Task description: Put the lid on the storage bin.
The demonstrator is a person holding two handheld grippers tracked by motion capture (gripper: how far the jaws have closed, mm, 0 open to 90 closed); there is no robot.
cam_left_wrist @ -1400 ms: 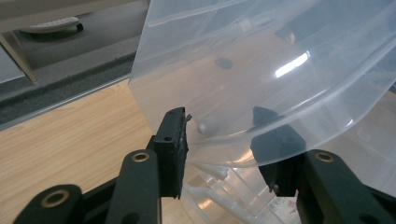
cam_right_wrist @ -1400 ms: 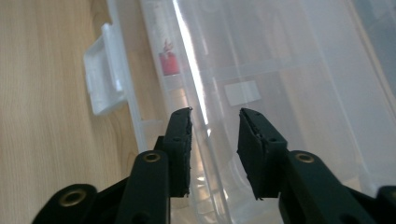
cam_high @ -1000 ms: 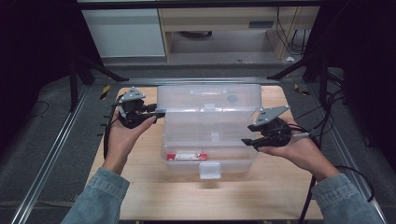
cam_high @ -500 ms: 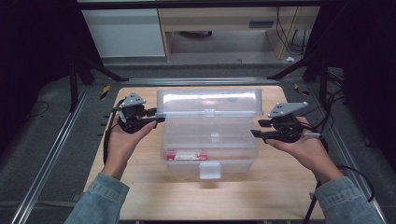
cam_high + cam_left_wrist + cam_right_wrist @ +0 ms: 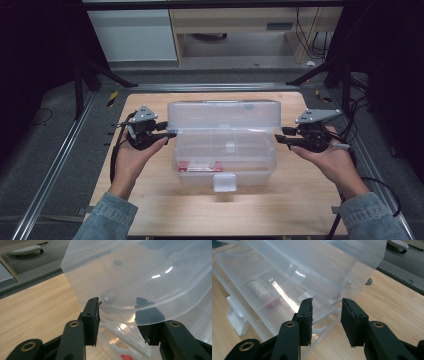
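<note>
Both tongs, L [image 5: 170, 134] & R [image 5: 278, 138], level, flanking open box [image 5: 223, 150].

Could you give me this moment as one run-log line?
box: lid up | left gripper: jaws astride lid end | right gripper: jaws just closing, nothing between

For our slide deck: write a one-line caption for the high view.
Two hand-held grippers flank a clear plastic box with its lid raised.

Left gripper [image 5: 120, 315] jaws parted around the rim of a clear plastic box lid [image 5: 140, 272], wooden tabletop [image 5: 35, 305] beneath, red label [image 5: 125, 356] low inside the box
</note>
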